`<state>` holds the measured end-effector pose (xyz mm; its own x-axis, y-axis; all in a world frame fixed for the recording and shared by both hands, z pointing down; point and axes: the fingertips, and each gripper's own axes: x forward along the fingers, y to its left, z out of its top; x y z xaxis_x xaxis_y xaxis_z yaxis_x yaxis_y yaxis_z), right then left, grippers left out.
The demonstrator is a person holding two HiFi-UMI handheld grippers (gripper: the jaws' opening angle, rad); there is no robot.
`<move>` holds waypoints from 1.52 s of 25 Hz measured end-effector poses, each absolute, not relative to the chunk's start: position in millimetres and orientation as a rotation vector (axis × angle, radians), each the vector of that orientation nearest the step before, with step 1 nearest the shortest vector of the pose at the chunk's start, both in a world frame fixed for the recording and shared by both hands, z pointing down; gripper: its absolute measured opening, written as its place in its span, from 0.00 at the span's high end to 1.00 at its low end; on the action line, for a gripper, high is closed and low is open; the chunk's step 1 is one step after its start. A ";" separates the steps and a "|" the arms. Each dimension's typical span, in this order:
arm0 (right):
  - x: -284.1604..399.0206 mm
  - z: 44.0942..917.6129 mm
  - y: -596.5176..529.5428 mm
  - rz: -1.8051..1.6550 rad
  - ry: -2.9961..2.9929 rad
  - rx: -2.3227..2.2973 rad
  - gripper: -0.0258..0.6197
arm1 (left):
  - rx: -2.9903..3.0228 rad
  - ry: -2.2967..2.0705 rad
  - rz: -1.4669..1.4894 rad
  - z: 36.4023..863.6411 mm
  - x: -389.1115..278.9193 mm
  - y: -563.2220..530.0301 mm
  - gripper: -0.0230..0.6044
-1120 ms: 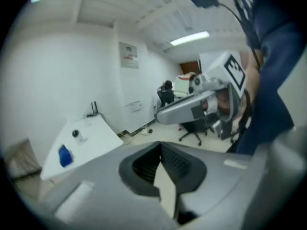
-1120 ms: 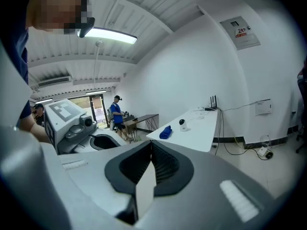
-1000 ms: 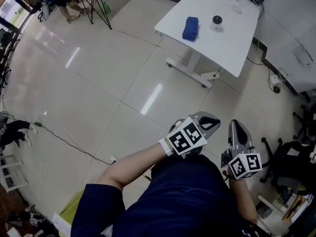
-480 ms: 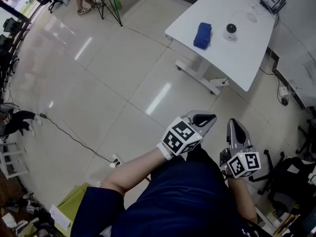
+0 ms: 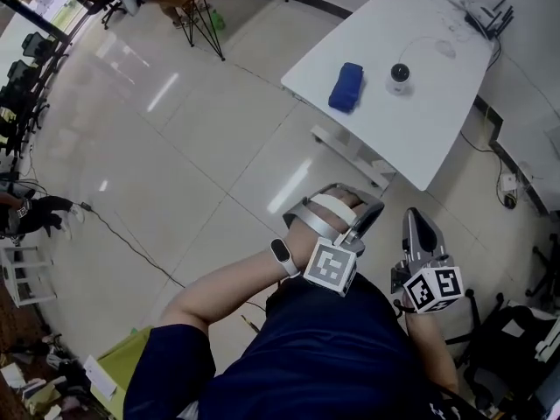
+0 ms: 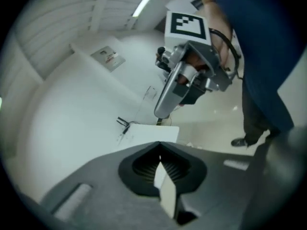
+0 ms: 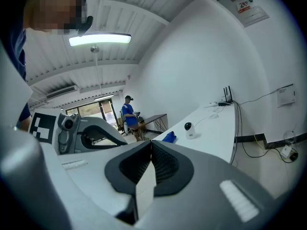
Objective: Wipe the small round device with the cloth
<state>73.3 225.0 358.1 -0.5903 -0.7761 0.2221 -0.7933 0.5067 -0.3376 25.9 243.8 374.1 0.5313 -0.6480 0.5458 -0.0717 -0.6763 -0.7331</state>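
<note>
Left tool (image 5: pixel 374 210) rolled, right gripper view: bystander (image 7: pixel 128 112)

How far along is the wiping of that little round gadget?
Nothing looks done: the blue cloth lies on the white table beside the small round device. In hand: nothing; the left gripper and right gripper are shut and empty, short of the table. Remaining: pick up the cloth, wipe the device.

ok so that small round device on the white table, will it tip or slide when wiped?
Probably slides: the device looks small and light, and it stands on a smooth table. It may tip, since its round dark head sits above a narrow white base. Its thin cable could tug it back or twist it.
</note>
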 end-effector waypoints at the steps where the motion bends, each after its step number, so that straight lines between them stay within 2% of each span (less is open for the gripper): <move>1: 80.8 357.4 216.7 0.639 -2.694 1.404 0.94 | -1.989 0.566 -1.125 360.9 31.0 232.3 0.96; 6: 104.4 345.6 180.2 0.591 -2.747 1.399 0.94 | -1.516 0.488 -1.048 296.9 66.2 200.0 0.96; 13: 110.8 347.0 155.2 0.604 -2.756 1.379 0.94 | -1.425 0.316 -1.085 326.5 87.4 186.4 0.96; 24: 108.9 358.7 90.6 0.620 -2.663 1.468 0.94 | -1.674 0.371 -1.066 356.9 75.0 108.8 0.96; 33: 70.5 352.3 15.7 0.556 -2.571 1.536 0.94 | -1.912 0.402 -1.036 395.8 35.0 21.3 0.96; 38: 49.4 359.0 -9.6 0.531 -2.534 1.541 0.94 | -2.259 0.448 -1.065 425.6 16.1 -5.1 0.96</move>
